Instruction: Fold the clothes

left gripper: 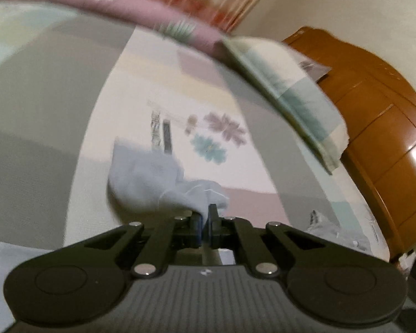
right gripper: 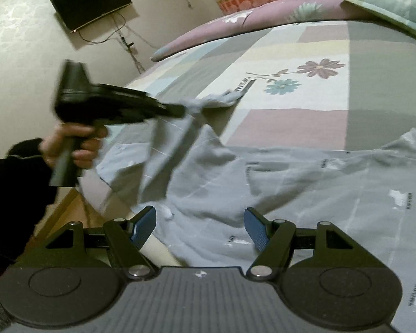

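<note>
A pale blue-grey garment point(right gripper: 305, 183) with small white marks lies spread over the near part of the bed. My left gripper point(left gripper: 205, 217) is shut on a bunched edge of that garment point(left gripper: 158, 183), which hangs lifted off the bedcover. In the right wrist view the left gripper point(right gripper: 184, 111) shows as a black tool held by a hand point(right gripper: 69, 144), with the cloth trailing down from its tip. My right gripper point(right gripper: 198, 224) stands open just above the garment near the bed's edge, and nothing sits between its blue pads point(right gripper: 256, 229).
The bed carries a patchwork cover point(right gripper: 291, 55) with flower prints. A pink bolster point(right gripper: 263, 19) and a folded pillow point(left gripper: 291, 97) lie at its far side. A wooden headboard point(left gripper: 380, 127) stands on the right. A dark screen point(right gripper: 91, 2) hangs on the wall.
</note>
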Demonstrator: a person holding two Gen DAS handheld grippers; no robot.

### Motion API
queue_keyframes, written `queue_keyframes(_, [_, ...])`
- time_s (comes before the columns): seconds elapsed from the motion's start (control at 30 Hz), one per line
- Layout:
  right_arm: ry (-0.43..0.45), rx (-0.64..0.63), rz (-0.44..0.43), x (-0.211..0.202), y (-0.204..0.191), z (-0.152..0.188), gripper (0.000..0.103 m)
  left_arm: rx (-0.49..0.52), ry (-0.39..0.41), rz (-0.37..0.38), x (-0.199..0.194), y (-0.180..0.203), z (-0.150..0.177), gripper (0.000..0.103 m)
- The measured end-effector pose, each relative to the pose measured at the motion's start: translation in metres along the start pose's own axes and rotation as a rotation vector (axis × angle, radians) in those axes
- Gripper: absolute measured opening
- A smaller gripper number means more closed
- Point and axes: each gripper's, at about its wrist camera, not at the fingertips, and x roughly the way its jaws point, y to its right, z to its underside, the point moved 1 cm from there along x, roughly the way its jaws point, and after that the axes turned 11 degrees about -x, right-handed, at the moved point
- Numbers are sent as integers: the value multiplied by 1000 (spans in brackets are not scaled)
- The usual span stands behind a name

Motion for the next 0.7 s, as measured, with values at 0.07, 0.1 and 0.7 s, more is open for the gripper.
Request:
queue_keyframes(0.07, [2, -9, 28, -1, 4, -2, 74, 16, 37, -6, -17, 4, 3, 2])
queue_keyframes(0.1, [3, -25, 50, -2, 7, -5, 73, 24, 58, -16, -25, 3, 6, 2])
queue_keyframes(0.7, [-216, -662, 104, 92, 26, -46, 5, -63, 77, -97, -46, -48, 43, 2])
